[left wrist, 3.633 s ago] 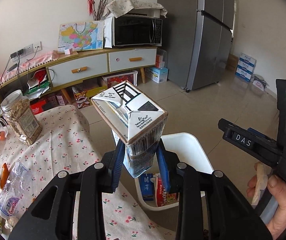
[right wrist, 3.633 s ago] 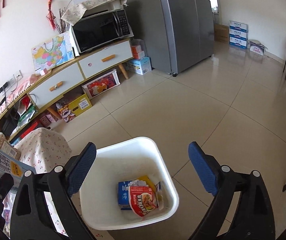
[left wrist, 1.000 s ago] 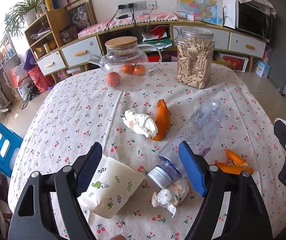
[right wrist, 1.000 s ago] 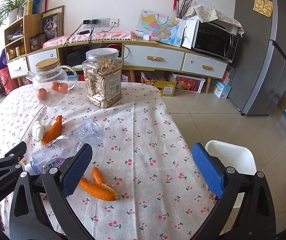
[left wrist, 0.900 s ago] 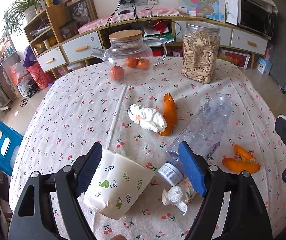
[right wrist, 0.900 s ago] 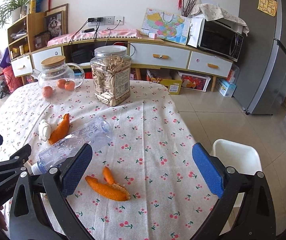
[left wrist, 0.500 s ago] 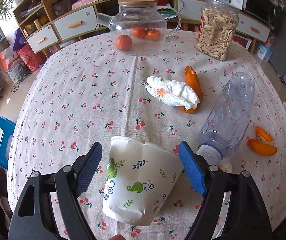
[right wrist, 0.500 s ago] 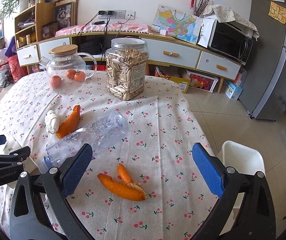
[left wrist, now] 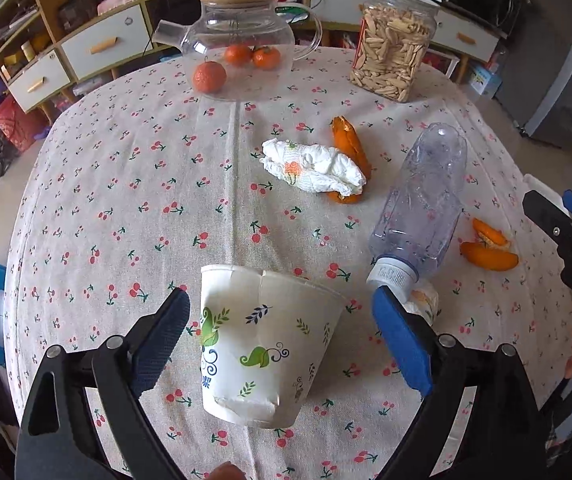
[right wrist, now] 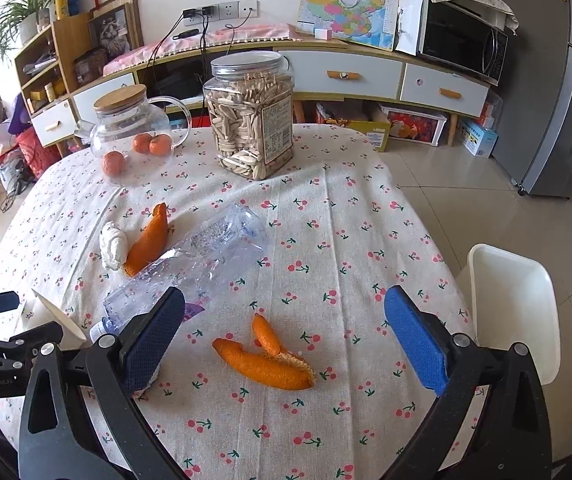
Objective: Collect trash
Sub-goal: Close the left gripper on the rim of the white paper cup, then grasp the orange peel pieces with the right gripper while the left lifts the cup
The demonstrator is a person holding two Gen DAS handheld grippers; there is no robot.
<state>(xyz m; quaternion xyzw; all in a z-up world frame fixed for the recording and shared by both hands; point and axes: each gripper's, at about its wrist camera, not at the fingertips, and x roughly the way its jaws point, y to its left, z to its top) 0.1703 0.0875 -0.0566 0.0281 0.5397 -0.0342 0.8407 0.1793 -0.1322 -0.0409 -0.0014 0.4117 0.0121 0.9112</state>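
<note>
Paper cup lies between your left hand-held gripper, its jaws opening; your right hand-held gripper gapes wide over orange peel.

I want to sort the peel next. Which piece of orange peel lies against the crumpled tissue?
The long peel in the middle of the table, touching the tissue. The other peel pieces lie apart, beyond the plastic bottle.

The white bin is partly hidden behind the table; its contents cannot be seen.
</note>
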